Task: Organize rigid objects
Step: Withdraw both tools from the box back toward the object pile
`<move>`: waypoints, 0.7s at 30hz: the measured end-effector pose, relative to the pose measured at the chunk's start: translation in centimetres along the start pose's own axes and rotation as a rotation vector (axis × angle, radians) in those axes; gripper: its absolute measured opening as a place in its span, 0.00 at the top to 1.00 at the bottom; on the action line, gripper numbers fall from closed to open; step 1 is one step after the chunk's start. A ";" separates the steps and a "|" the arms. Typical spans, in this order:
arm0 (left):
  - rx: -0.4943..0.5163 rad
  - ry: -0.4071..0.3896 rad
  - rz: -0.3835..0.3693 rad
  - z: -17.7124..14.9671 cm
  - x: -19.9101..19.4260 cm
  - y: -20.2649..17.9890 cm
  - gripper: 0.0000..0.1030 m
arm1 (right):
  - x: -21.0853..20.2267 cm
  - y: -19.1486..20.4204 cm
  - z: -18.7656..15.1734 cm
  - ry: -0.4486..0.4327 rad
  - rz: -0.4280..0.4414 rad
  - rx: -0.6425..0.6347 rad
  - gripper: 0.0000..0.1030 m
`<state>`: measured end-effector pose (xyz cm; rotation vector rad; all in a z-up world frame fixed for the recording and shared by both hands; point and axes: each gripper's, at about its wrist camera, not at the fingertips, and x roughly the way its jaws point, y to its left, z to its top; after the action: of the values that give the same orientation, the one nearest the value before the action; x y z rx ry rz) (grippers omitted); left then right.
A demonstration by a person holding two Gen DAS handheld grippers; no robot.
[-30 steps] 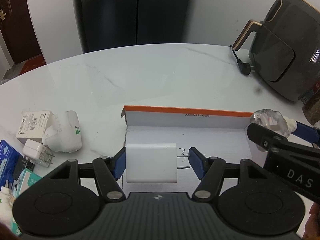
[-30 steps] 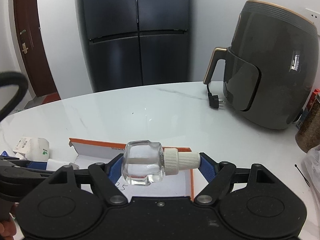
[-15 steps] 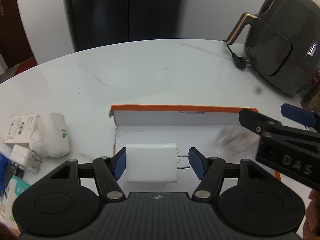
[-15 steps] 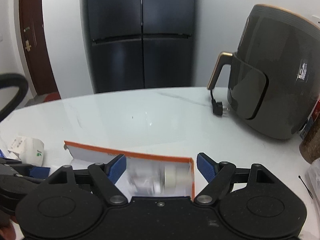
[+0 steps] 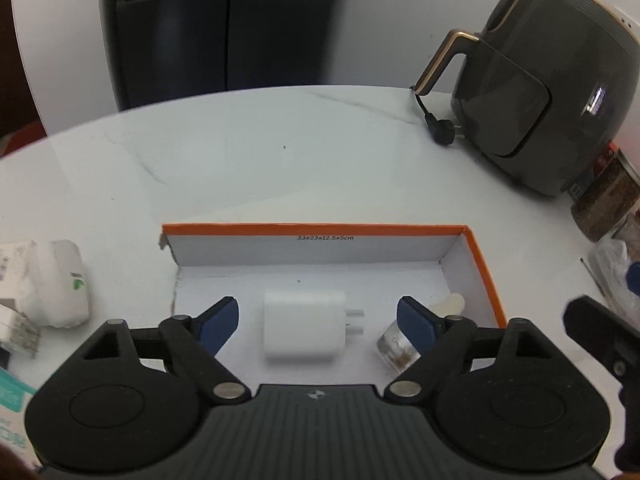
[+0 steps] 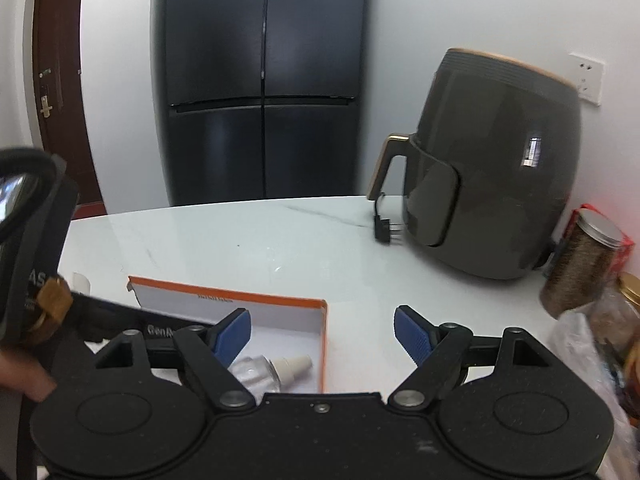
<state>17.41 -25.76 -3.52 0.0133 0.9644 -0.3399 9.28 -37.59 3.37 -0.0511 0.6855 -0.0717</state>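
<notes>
A shallow white box with an orange rim (image 5: 476, 252) lies on the white marble table. A white plug charger (image 5: 304, 326) lies flat inside it, between the open fingers of my left gripper (image 5: 318, 324) and apart from both. A small clear glass bottle with a cream cap (image 6: 264, 370) lies on its side in the box's right corner; it also shows in the left wrist view (image 5: 394, 346). My right gripper (image 6: 322, 334) is open and empty, raised above the box's right rim (image 6: 324, 332).
A dark air fryer (image 5: 540, 92) with its loose plug (image 5: 440, 132) stands at the back right. Jars and a plastic bag (image 6: 588, 272) crowd the right edge. White chargers and small cartons (image 5: 44, 288) lie left of the box.
Both grippers have opened. The charger dropped from the left gripper into the box. The bottle fell from the right gripper into the box's right corner, and the right gripper moved right.
</notes>
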 end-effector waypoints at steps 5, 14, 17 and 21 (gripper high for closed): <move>0.004 0.013 0.037 -0.3 -2.2 0.4 0.03 | -1.7 0.2 -0.6 0.018 0.024 0.029 0.09; -0.029 0.022 0.133 -1.9 -7.3 1.7 0.00 | -4.3 1.9 -1.1 0.046 0.083 0.086 0.08; -0.039 0.027 0.152 -3.0 -8.9 2.4 0.00 | -5.1 2.7 -1.3 0.057 0.088 0.096 0.08; -0.060 0.022 0.151 -4.3 -10.7 3.5 0.00 | -6.1 3.8 -1.6 0.067 0.096 0.100 0.07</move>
<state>9.43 -18.76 2.18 0.0354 0.9883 -0.1717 3.75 -33.32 5.70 0.0803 0.7491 -0.0153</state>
